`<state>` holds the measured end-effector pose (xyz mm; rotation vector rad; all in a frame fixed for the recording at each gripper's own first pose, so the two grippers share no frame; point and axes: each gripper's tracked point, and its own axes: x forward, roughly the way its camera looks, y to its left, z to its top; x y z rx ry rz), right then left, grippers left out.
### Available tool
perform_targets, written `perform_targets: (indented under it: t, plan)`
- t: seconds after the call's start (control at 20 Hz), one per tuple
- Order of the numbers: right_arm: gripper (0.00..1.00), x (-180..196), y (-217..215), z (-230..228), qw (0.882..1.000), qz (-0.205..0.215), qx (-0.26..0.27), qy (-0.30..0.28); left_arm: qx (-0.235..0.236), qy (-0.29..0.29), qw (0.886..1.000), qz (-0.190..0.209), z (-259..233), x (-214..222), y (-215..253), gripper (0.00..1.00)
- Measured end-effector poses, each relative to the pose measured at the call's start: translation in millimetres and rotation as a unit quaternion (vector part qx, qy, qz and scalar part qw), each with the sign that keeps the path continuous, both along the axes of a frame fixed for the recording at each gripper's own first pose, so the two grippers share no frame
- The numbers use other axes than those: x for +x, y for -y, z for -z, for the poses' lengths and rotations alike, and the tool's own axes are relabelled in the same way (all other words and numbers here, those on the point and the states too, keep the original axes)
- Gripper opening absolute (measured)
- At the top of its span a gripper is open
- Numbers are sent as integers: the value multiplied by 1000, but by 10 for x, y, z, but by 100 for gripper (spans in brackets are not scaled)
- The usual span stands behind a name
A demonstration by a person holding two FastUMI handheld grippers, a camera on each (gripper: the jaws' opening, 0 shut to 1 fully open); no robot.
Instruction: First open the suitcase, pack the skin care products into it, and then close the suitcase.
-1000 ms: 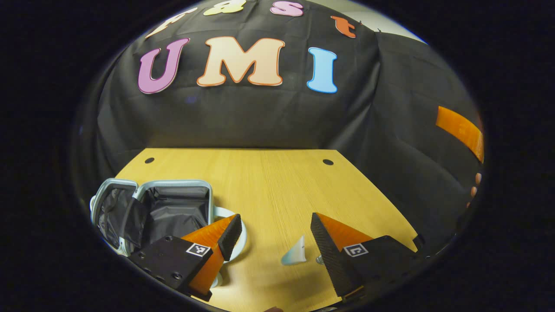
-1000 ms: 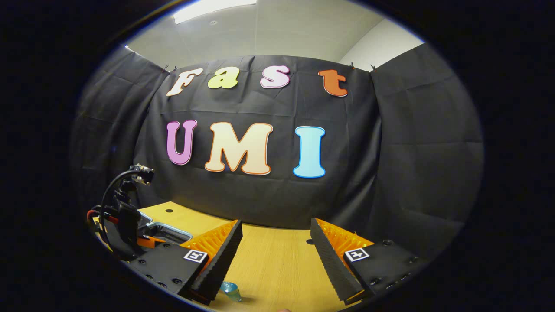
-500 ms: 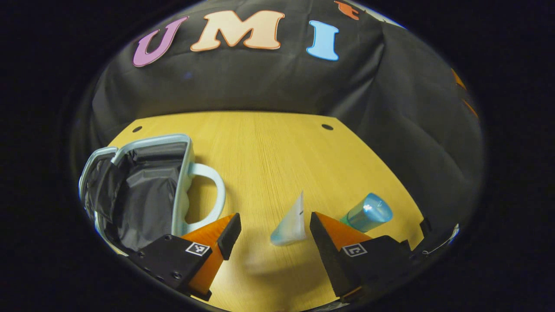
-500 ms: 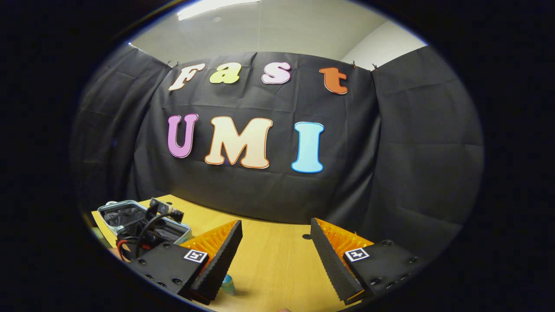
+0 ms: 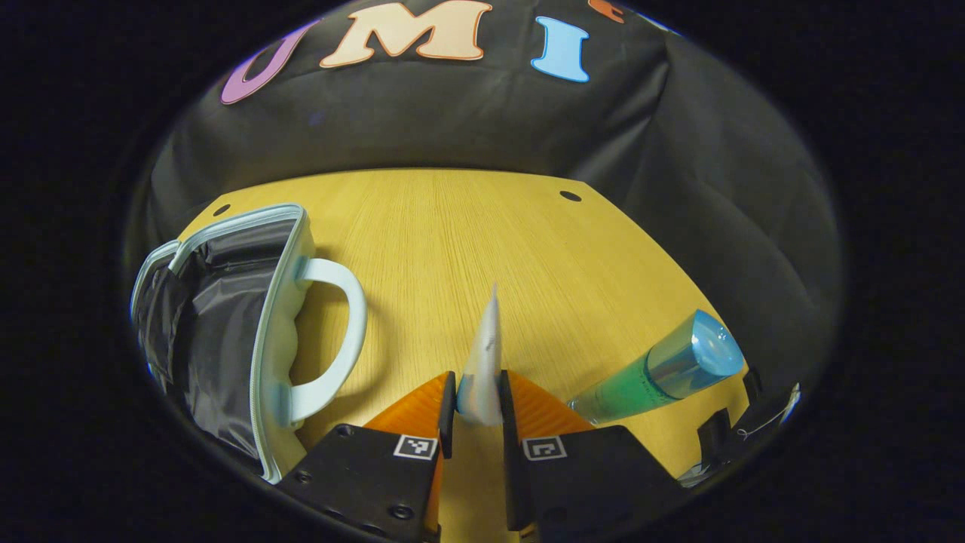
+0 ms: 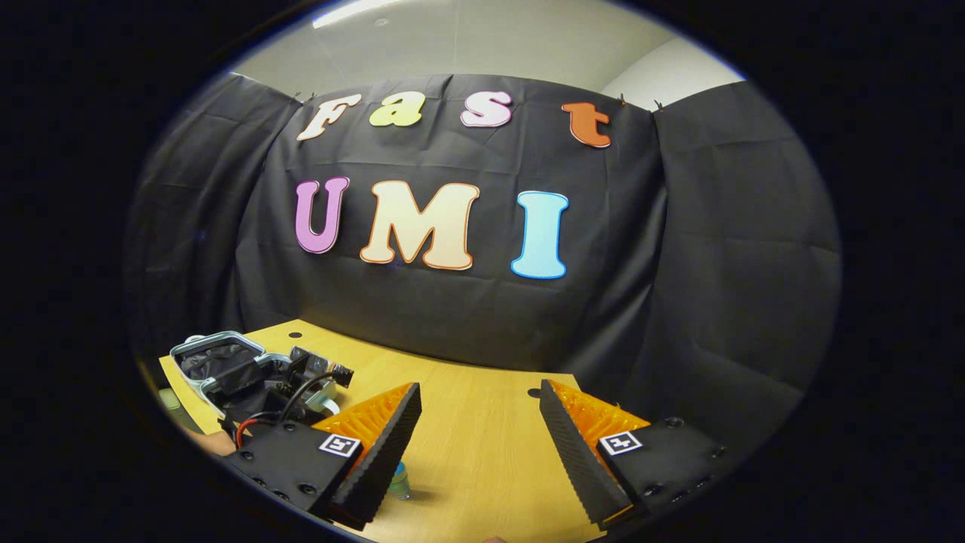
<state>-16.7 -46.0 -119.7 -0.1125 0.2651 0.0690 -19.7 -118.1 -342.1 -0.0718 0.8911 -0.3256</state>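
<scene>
Covering the booth floor, the smooth yellow wooden tabletop (image 5: 452,241) carries the open suitcase (image 5: 226,302) with grey lining at its left. The left gripper (image 5: 477,403) pinches a white flat tube (image 5: 485,354); a green bottle (image 5: 656,369) lies near. The right gripper (image 6: 480,445) stands wide open.

In the left gripper view, the open suitcase (image 5: 226,302) sat on the table (image 5: 467,226) at left, handle toward centre. The tube (image 5: 484,362) stood between the left gripper (image 5: 475,400) fingers, centre front. The bottle (image 5: 663,369) lay on the table right of it.
</scene>
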Motion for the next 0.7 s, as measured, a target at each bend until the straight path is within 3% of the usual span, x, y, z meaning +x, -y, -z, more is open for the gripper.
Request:
perform_targets:
  t: [0.45, 0.7]
  plan:
    - [100, 174, -381, 663, 998, -16, 35, -52, 3, 53, 998, -20, -930, 162, -420, 25]
    - [99, 150, -591, 1176, 994, -45, 23, -95, -3, 69, 996, -53, -1235, 201, -708, 25]
